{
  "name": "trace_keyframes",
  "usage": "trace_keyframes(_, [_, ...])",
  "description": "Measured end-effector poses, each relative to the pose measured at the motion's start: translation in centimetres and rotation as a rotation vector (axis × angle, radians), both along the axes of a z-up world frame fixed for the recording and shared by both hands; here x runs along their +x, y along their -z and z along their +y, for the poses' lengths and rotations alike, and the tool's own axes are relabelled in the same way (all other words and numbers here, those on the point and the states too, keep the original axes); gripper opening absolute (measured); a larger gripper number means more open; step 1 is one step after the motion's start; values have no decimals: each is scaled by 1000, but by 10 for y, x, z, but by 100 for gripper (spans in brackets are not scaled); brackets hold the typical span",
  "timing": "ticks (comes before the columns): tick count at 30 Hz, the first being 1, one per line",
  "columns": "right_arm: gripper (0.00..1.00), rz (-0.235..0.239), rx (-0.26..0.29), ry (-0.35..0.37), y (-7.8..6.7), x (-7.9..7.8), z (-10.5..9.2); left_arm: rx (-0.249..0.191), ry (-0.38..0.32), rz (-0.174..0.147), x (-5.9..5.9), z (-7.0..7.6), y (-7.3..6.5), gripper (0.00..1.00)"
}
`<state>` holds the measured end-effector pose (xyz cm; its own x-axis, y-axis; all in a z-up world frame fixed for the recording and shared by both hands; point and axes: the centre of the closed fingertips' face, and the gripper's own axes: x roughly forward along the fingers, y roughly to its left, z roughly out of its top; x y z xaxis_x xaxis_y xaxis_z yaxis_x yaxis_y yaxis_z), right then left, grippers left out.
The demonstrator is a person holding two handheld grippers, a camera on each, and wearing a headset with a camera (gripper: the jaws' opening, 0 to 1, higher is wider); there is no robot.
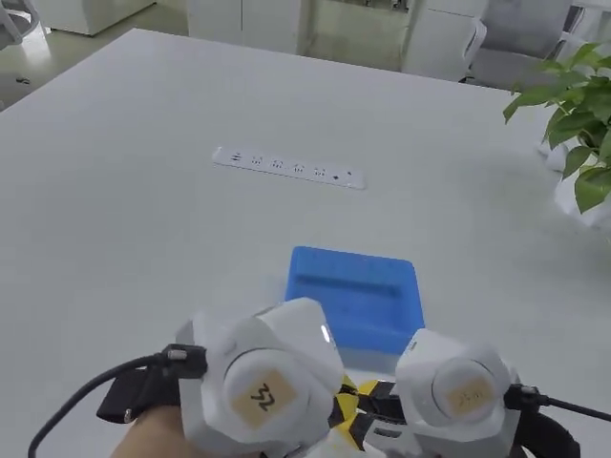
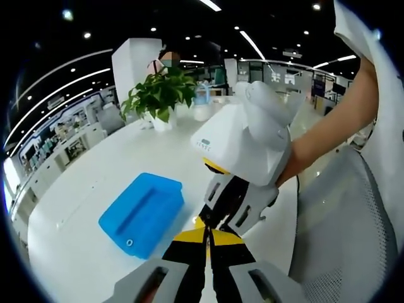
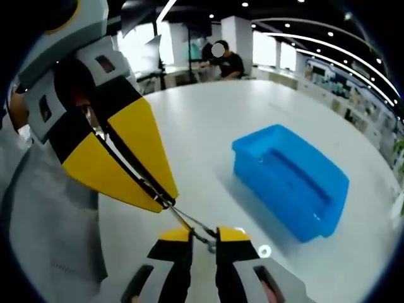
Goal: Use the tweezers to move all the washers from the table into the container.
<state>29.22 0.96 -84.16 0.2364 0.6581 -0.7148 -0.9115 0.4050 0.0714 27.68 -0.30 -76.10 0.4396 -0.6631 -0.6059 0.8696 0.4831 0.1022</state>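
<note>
Item: washer transfer, early stage by the look of it. Tool: tweezers (image 3: 142,173), a thin metal pair, clamped in the closed yellow-and-black jaws of the left gripper (image 2: 205,230). From there they run down to the right gripper (image 3: 205,237). Their far end sits in the narrow gap between that gripper's jaws; whether those jaws press on it cannot be told. The tweezer tips are too fine to say if they are apart or together, and nothing is seen held in them. Work piece: one washer (image 3: 264,251), a small pale ring, lies flat on the white table (image 1: 134,191) just beside the right gripper's jaw, between it and the container (image 3: 290,180). Receiver: a blue rectangular tray, upright and open, near the grippers. No washer can be made out inside it. Other washers: none discernible on the table. Status, as a judgement: the tool is in hand and being settled between the two grippers. No pick is under way. At least this one washer is left to lift and drop into the tray.
</note>
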Motion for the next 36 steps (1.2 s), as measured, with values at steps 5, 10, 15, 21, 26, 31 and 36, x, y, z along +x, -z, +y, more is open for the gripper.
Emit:
trace_keyframes(5, [8, -30, -3, 12, 0, -1, -1, 1, 8, -3, 1, -4, 0, 0])
trace_keyframes(10, [6, -72, -44, -7, -2, -2, -1, 11, 19, -6, 1, -5, -1, 0])
trace_keyframes(15, [6, -80, -31, -5, -7, -1, 0, 15, 28, -17, 2, -6, -6, 0])
trace_keyframes(21, [5, -86, -12, -17, -22, -3, 2, -13, 29, -42, 5, -6, -22, 0])
trace_keyframes(26, [4, -118, -12, -37, -39, 1, 5, -61, 11, -62, 10, -5, -39, 0])
trace_keyframes(31, [4, -140, 1, -33, -52, 7, 9, -92, -1, -106, 15, -2, -52, 0])
trace_keyframes(36, [4, -159, 12, -29, -63, 15, 11, -118, -31, -147, 22, 0, -61, 0])
